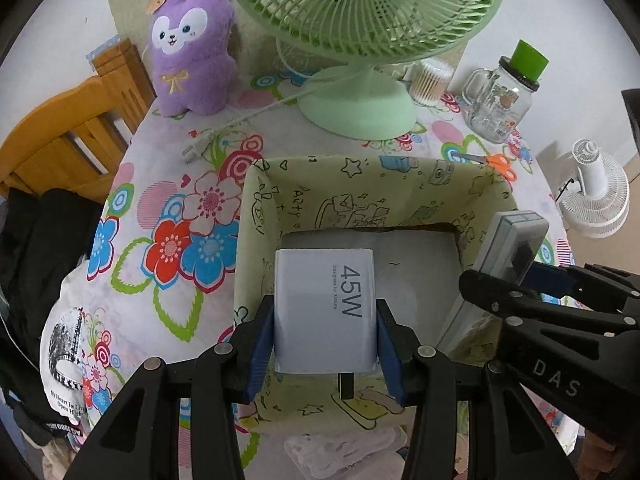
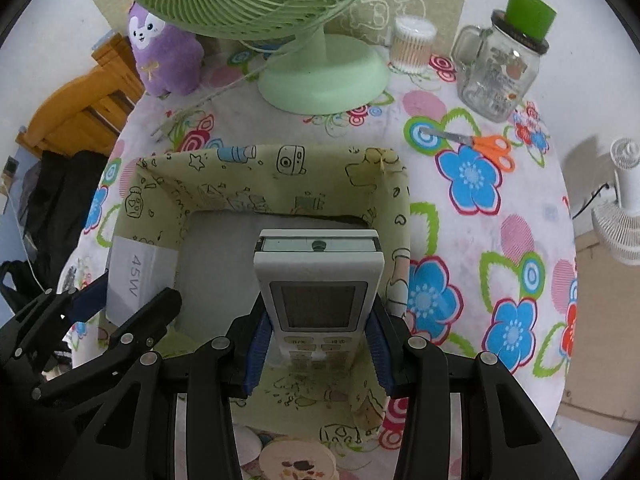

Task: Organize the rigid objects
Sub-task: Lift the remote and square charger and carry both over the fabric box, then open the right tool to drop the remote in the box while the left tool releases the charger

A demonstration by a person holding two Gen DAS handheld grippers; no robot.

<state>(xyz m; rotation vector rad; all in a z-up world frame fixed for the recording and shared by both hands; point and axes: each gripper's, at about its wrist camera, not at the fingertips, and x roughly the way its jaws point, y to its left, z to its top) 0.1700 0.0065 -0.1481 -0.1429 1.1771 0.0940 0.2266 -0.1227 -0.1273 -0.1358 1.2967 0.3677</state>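
step: lower both into fabric storage box (image 1: 360, 184), frame centre | left gripper (image 1: 325, 344) clamps 45W charger (image 1: 325, 312) over box | right gripper (image 2: 318, 344) clamps AC remote (image 2: 318, 284) | tip: descend level, avoid collision, release near floor

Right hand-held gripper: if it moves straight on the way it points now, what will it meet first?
The right hand-held gripper holds a remote control pointing into the fabric box. Going straight on, the remote's front end would probably meet the box's grey floor first, then its far wall; depth is unclear.
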